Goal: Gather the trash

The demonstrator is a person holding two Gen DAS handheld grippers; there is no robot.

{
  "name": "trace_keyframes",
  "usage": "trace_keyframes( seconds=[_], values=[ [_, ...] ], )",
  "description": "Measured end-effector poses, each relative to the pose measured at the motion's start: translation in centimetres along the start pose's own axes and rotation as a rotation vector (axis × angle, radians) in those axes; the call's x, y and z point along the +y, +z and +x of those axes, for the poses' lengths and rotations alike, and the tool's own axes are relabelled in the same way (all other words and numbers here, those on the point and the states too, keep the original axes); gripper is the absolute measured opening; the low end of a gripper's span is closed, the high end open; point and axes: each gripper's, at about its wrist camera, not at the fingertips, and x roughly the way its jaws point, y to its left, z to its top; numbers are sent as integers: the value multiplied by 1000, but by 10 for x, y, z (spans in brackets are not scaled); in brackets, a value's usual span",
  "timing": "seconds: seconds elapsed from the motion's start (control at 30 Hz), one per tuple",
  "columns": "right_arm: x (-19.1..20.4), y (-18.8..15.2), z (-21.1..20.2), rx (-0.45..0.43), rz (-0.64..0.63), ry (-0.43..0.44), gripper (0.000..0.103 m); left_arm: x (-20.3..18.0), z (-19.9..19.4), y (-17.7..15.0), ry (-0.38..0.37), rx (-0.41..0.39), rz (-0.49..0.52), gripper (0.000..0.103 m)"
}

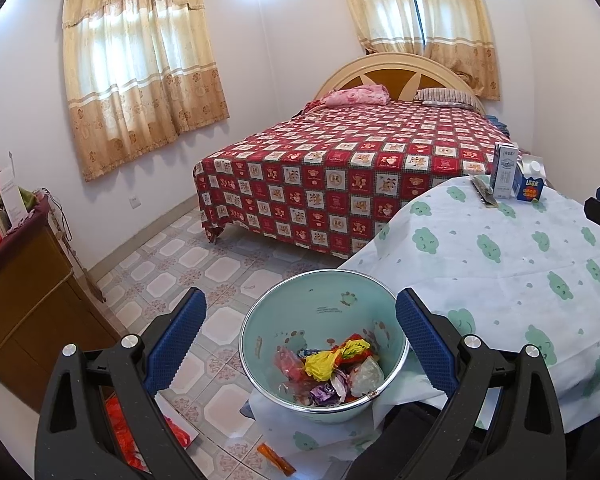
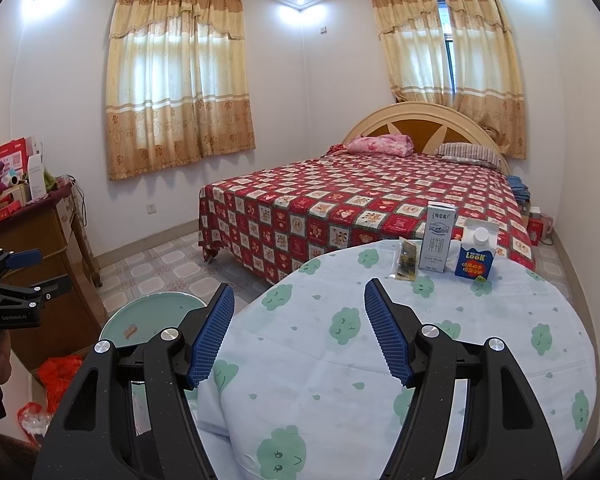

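1. We find the right claw (image 2: 299,330) spread wide and empty, poised over the surface (image 2: 320,344), touching nothing.
2. We find the left claw (image 1: 300,340) likewise released, empty, above the pale-green bin (image 1: 260,344) holding crumpled wrappers (image 1: 332,364).
3. Remaining trash stands at the far edge: snack packet (image 2: 405,260), milk carton (image 2: 438,238), blue carton (image 2: 475,256).
4. We judge a collection step pending; next, reach forward and close on one item.
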Motion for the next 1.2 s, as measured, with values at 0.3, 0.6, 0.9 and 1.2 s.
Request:
trace_keyframes(
  seconds=[0.3,0.6,0.9,1.2],
  values=[
    [0,0,0,-1,1,0,67,2,1,-1,8,1,4,94],
    [0,-1,-1,0,2,1,67,3,4,-3,12,12,12,94],
    [4,-5,-1,8,7,0,67,-5,6,-7,31,3,49,94],
    [2,-8,1,9,11,-11,69,-8,9,-6,-8,24,34,94]
  ],
)
